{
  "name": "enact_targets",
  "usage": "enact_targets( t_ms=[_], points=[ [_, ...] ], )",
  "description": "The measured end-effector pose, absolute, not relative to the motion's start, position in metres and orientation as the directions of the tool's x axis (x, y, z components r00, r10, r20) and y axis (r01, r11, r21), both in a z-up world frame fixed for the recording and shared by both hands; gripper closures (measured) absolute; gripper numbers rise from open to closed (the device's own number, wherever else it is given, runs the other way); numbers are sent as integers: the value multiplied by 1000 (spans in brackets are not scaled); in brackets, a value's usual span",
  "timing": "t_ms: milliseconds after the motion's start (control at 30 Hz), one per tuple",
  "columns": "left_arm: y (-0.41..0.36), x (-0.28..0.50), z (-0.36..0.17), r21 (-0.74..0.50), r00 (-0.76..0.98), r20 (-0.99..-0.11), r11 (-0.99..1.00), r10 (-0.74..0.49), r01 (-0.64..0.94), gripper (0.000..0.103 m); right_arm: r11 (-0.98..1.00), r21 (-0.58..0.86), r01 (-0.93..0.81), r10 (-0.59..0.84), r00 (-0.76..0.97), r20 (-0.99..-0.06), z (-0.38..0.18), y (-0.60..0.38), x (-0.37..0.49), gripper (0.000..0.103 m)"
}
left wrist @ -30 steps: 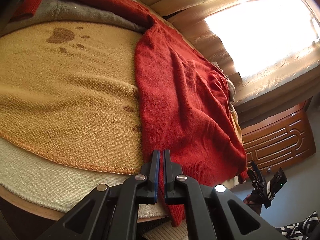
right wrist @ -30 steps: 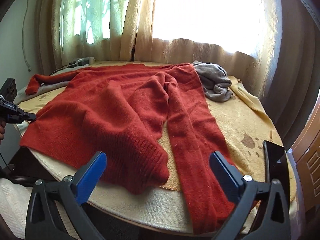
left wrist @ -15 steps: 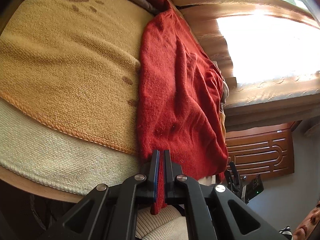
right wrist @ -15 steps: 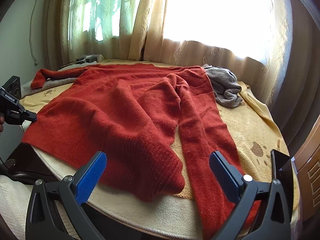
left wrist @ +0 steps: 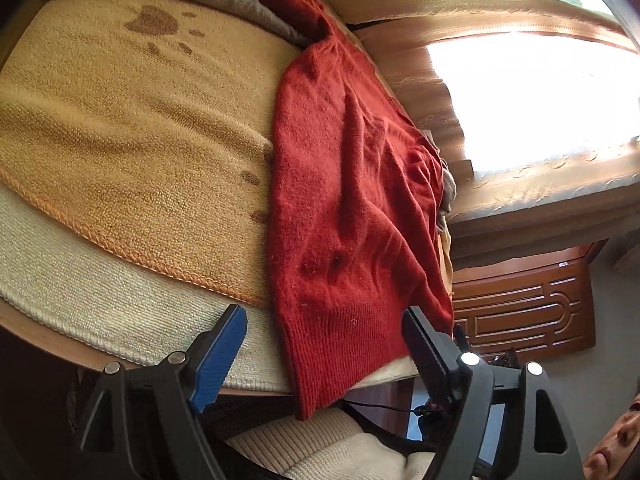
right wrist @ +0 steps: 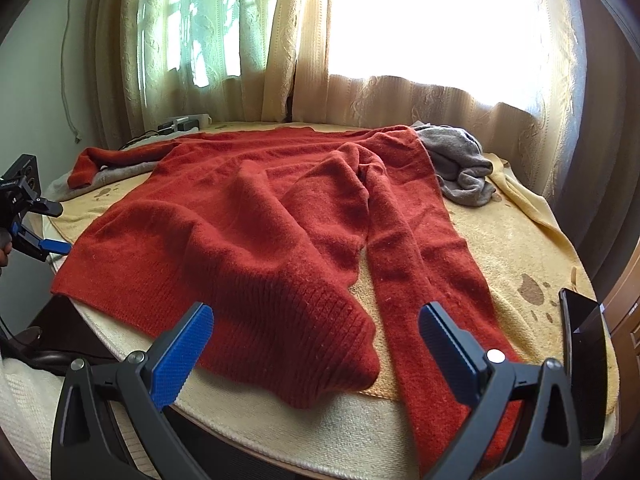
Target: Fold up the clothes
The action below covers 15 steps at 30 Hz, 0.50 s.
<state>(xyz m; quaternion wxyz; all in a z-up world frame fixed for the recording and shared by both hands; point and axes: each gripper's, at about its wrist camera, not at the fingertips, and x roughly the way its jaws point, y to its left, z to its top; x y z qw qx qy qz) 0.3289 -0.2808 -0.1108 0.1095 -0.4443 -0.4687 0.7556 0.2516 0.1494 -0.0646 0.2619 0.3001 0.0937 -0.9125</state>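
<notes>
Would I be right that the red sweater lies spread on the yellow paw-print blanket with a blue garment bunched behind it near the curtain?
Not quite: the bunched garment is grey, not blue, as the right wrist view shows. The rest stands: the red sweater lies spread on the yellow paw-print blanket, and that garment sits behind it near the curtain.

Left gripper (left wrist: pixel 324 344) at bottom centre of the left wrist view, jaws opening, nothing pinched between pads. Right gripper (right wrist: pixel 316 332) at bottom centre of the right wrist view, jaws spread wide, empty.
</notes>
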Motion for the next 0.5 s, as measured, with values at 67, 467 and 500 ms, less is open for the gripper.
enact_targets(
  t_ms=[67, 467, 500],
  points=[
    [-276, 327, -110, -801, -573, -576, -542, 583, 253, 21, -846, -5, 534, -426, -681, -595, -66, 151, 251, 0],
    [-250, 302, -104, -754, -480, -647, -591, 592, 287, 21, -839, 11, 545, -455, -689, -565, -68, 157, 253, 0],
    [-248, 299, -103, -754, -476, -647, -592, 595, 284, 21, -837, 13, 547, -458, -689, -562, -69, 157, 254, 0]
  ],
)
